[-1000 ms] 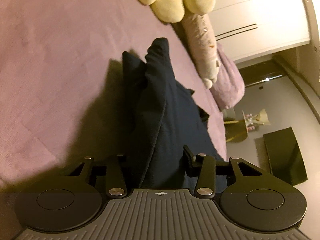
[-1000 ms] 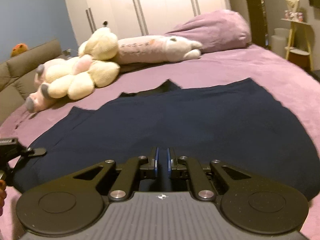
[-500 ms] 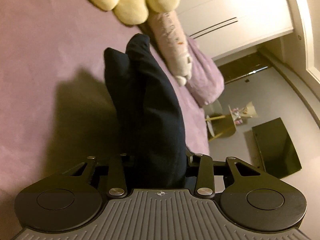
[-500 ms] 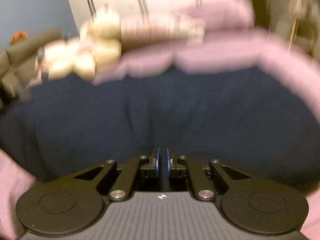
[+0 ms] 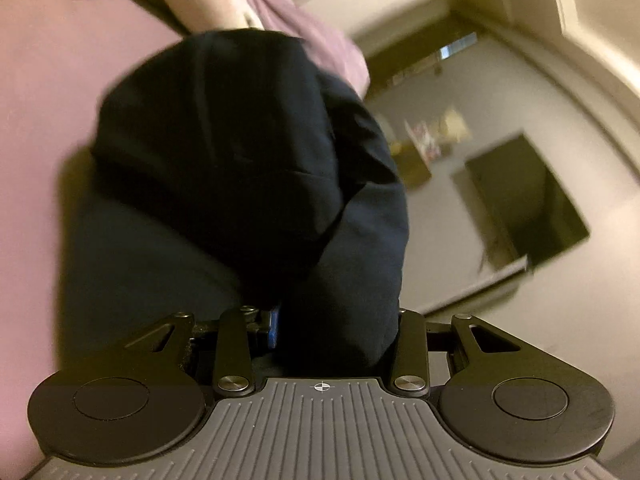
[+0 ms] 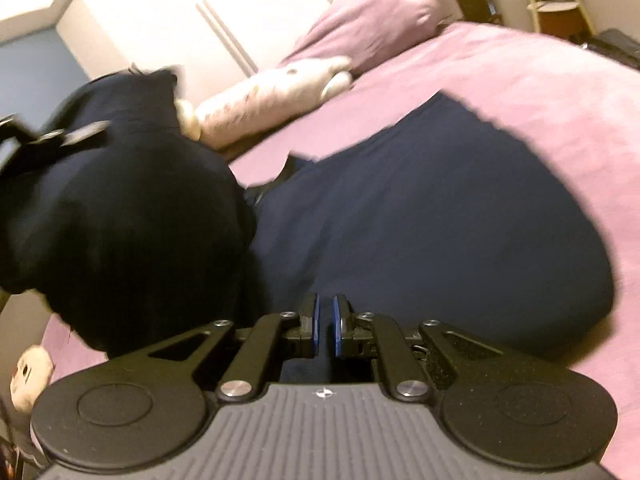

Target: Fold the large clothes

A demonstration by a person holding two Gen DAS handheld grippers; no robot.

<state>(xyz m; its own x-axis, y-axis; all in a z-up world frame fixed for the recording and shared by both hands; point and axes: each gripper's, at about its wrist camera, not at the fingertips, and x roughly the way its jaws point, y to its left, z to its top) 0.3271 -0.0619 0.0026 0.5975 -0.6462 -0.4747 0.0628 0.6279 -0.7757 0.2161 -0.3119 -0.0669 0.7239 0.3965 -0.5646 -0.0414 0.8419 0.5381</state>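
Observation:
A large dark navy garment (image 6: 420,216) lies on the purple bed (image 6: 540,92). My right gripper (image 6: 325,326) is shut on its near edge. My left gripper (image 5: 320,320) holds a thick bunch of the same garment (image 5: 248,168) between its fingers, lifted above the bed; the cloth hides the fingertips. In the right wrist view the lifted part (image 6: 120,220) hangs at the left, with the left gripper (image 6: 48,136) at its top.
A long white plush toy (image 6: 272,96) and a purple pillow (image 6: 368,28) lie at the bed's head, before white wardrobe doors (image 6: 192,20). A dark screen (image 5: 524,204) and a small side table (image 6: 556,12) stand beyond the bed.
My left gripper has lifted its side of the garment up and swung it over towards the right. The right gripper has kept its hold while its view tilted.

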